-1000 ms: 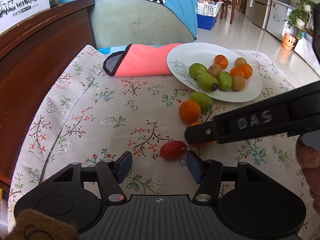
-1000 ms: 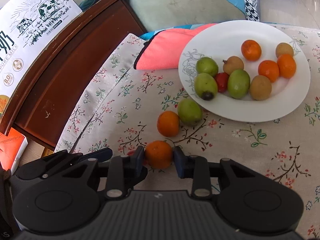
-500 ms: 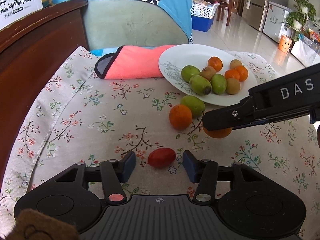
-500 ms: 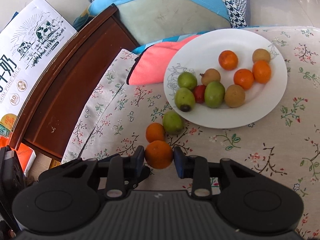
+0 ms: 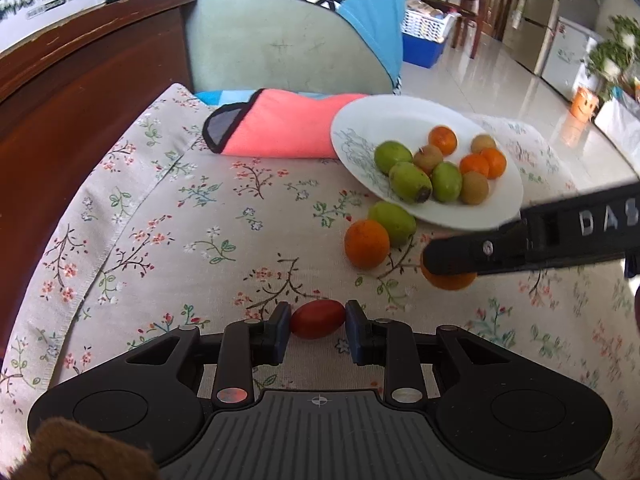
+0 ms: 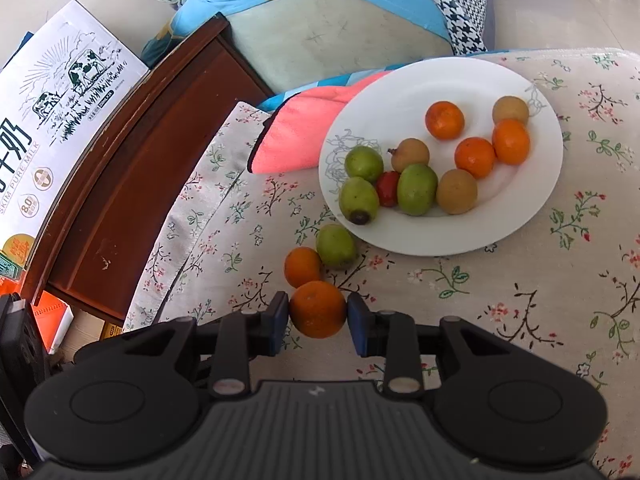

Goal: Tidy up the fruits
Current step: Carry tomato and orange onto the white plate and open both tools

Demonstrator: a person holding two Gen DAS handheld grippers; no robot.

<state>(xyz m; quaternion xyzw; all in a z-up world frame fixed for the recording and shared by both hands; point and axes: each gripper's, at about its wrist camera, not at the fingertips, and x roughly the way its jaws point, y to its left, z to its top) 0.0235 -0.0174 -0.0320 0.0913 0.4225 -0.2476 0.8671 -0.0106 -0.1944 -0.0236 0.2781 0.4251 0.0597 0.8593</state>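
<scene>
The left gripper (image 5: 317, 331) pinched a red tomato (image 5: 317, 319). The right gripper (image 6: 318, 320) held an orange (image 6: 318, 309). Both probably needed carrying to the plate (image 6: 532, 184) next.

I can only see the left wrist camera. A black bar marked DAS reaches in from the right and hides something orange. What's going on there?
Observer: That bar is the right claw. Both of its pads are clamped on a whole orange.
Operator: Neat. Is the red fruit in the left claw the only red one?
Observer: No. A second red fruit lies on the white plate, tucked between the green fruits, where your camera can't see it.
</scene>
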